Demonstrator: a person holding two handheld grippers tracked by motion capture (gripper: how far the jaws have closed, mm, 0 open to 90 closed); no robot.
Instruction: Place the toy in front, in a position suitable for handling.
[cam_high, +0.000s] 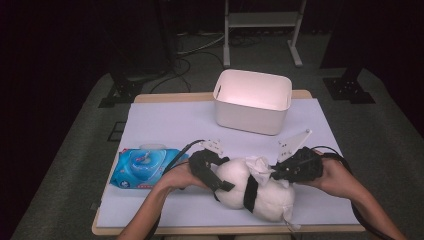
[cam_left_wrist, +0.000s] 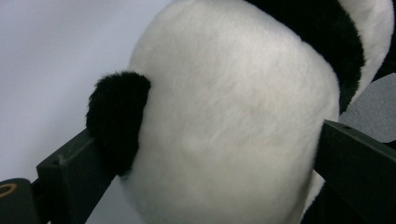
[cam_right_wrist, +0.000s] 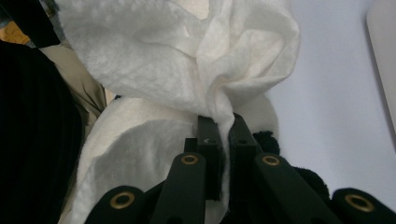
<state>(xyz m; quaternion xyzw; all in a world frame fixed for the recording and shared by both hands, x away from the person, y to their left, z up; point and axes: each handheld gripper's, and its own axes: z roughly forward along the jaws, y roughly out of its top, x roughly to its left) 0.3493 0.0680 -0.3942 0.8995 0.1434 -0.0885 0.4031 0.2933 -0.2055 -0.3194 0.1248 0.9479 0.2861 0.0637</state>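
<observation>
A: Plush panda toy (cam_high: 250, 192), white fur with black bands and a black ear, lies on its side near the front edge of the white-covered bench (cam_high: 165, 125), between both hands. What do the tongs hold?

B: Left tongs (cam_high: 216, 181) stand apart around the rounded white head; the fur fills the gap, but whether the pads press on it cannot be told. Right tongs (cam_right_wrist: 220, 128) are clamped together on a crumpled white wet wipe (cam_right_wrist: 187, 56) held over the toy.

A: Where might this fail?

B: Judged from this pose, the unpinched toy could roll or slide under wiping pressure. The thin wipe could also slip or tear free of its narrow pinch.

A: Background items?

B: Blue wipe packet (cam_high: 142, 167) at left; white plastic bin (cam_high: 252, 102) behind, well apart.
</observation>
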